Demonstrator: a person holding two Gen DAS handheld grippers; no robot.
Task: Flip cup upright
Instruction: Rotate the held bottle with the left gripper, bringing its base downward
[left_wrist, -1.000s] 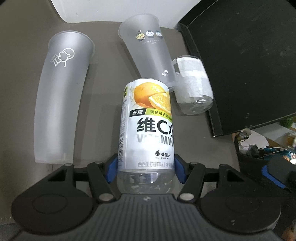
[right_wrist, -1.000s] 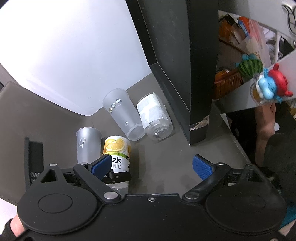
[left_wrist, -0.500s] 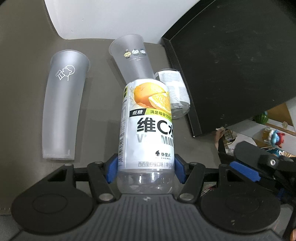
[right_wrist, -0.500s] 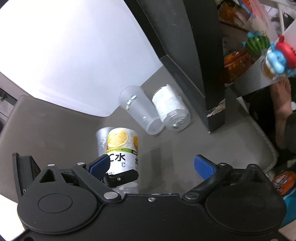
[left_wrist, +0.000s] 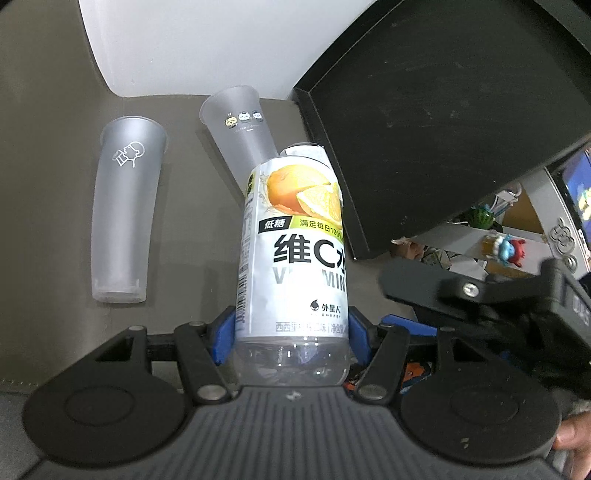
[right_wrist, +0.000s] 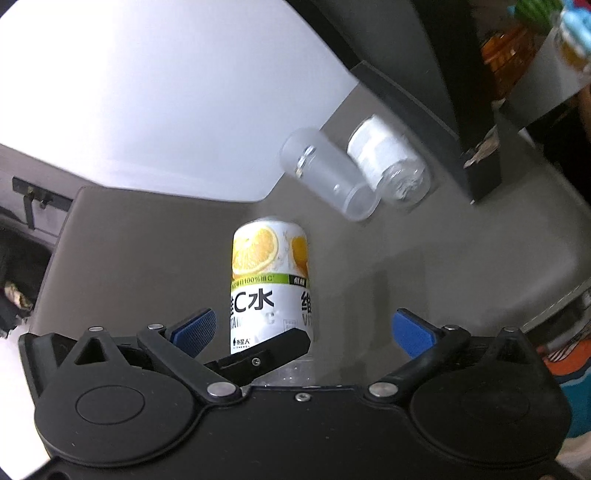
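My left gripper is shut on a clear bottle with a white and orange vitamin label, held off the grey mat; it also shows in the right wrist view. Two frosted plastic cups lie on their sides: one with a white line drawing at left, one with small cartoon prints behind the bottle. A clear jar wrapped in white paper lies beside the second cup. My right gripper is open and empty, just right of the held bottle.
A grey mat covers the table. A white board stands at the back. A large black box stands at back right, close to the jar. Cluttered shelves with toys lie past the table's right edge.
My left gripper has lifted and pulled back with the bottle; the cups look smaller and farther. My right gripper has moved closer to the left one and to the bottle.
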